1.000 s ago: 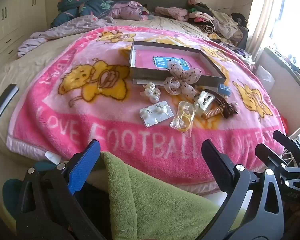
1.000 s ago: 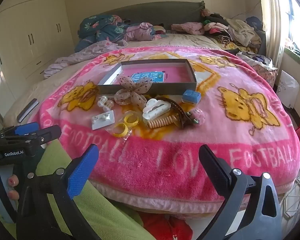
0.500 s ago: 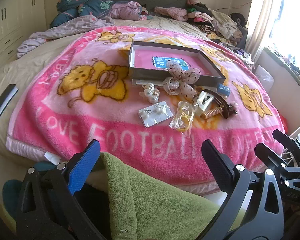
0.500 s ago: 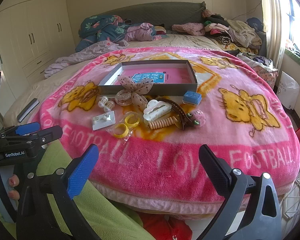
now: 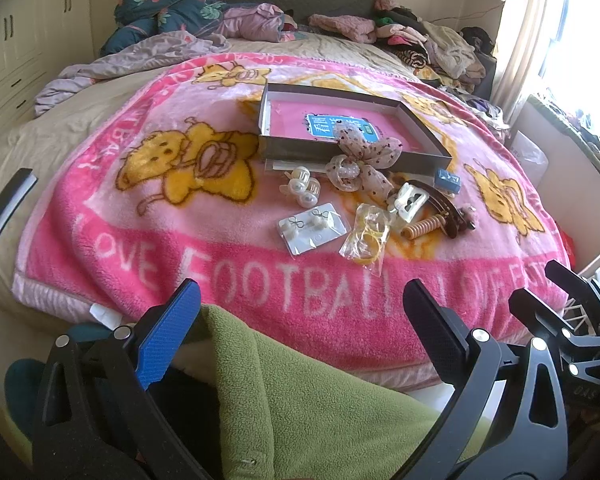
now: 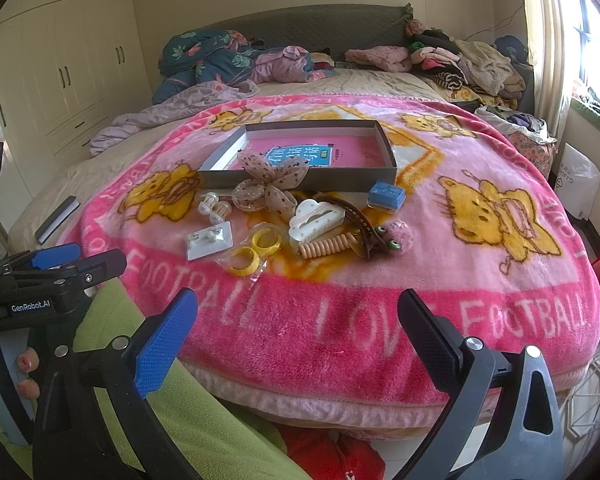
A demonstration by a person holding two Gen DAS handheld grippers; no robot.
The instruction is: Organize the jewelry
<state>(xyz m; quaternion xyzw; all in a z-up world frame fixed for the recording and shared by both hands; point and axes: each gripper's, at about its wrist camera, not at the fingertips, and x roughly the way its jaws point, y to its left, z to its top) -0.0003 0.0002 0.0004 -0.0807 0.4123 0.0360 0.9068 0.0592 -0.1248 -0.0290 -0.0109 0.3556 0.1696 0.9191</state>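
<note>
A shallow grey box [image 5: 424, 130] [image 6: 384, 140] with a pink inside lies on the pink blanket [image 5: 140, 248] [image 6: 420, 300]. In front of it lie a dotted bow [image 5: 360, 160] [image 6: 266, 184], pearl clips [image 5: 302, 188] [image 6: 214, 208], an earring card [image 5: 312, 228] [image 6: 210, 240], bagged yellow rings [image 5: 366, 236] [image 6: 256, 250], a white claw clip [image 5: 410, 200] [image 6: 316, 218], a coil tie [image 5: 422, 228] [image 6: 332, 246], a brown hair clip [image 5: 444, 208] [image 6: 360, 224] and a small blue box [image 5: 448, 180] [image 6: 386, 196]. My left gripper [image 5: 300, 312] and right gripper [image 6: 296, 320] are both open and empty, held near the bed's front edge.
Green fleece [image 5: 300, 408] [image 6: 204, 420] lies below both grippers. Piled clothes [image 5: 432, 44] [image 6: 460, 60] and bedding [image 6: 220, 56] cover the head of the bed. A dark flat object [image 5: 6, 204] [image 6: 56, 218] lies at the left. A window [image 5: 580, 40] is on the right.
Both grippers have edged slightly forward toward the bed. Nothing on the blanket has moved.
</note>
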